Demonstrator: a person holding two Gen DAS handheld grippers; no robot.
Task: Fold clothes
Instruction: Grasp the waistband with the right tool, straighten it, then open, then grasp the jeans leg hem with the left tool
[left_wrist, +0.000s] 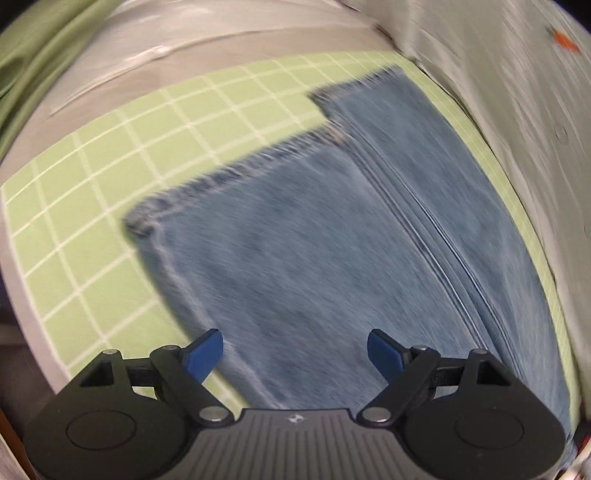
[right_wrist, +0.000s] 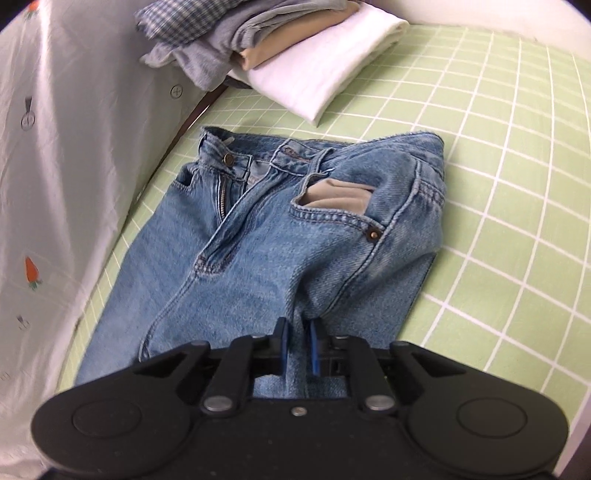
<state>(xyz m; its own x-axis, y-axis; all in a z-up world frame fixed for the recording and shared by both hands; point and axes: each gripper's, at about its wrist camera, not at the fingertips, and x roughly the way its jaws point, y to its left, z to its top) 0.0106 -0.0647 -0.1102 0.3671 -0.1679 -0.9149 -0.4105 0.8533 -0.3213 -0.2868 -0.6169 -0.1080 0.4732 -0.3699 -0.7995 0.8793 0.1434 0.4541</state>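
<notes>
Blue jeans (right_wrist: 280, 236) lie on the green checked cloth (right_wrist: 498, 166), waistband at the far end, fly unzipped, a beige pocket lining showing. My right gripper (right_wrist: 298, 345) is shut on a fold of denim at the crotch seam, its blue pads pinching the fabric. The left wrist view is blurred; it shows the jeans' legs (left_wrist: 332, 229) stretched along the cloth, their hems at the far end. My left gripper (left_wrist: 295, 356) hovers over the legs, open wide, with nothing between its blue fingertips (left_wrist: 205, 354).
A stack of folded clothes (right_wrist: 295, 48), white, beige, grey and checked, sits beyond the waistband. A white sheet with small printed figures (right_wrist: 55, 166) hangs along the left edge of the cloth. The same sheet (left_wrist: 517, 110) borders the right side in the left wrist view.
</notes>
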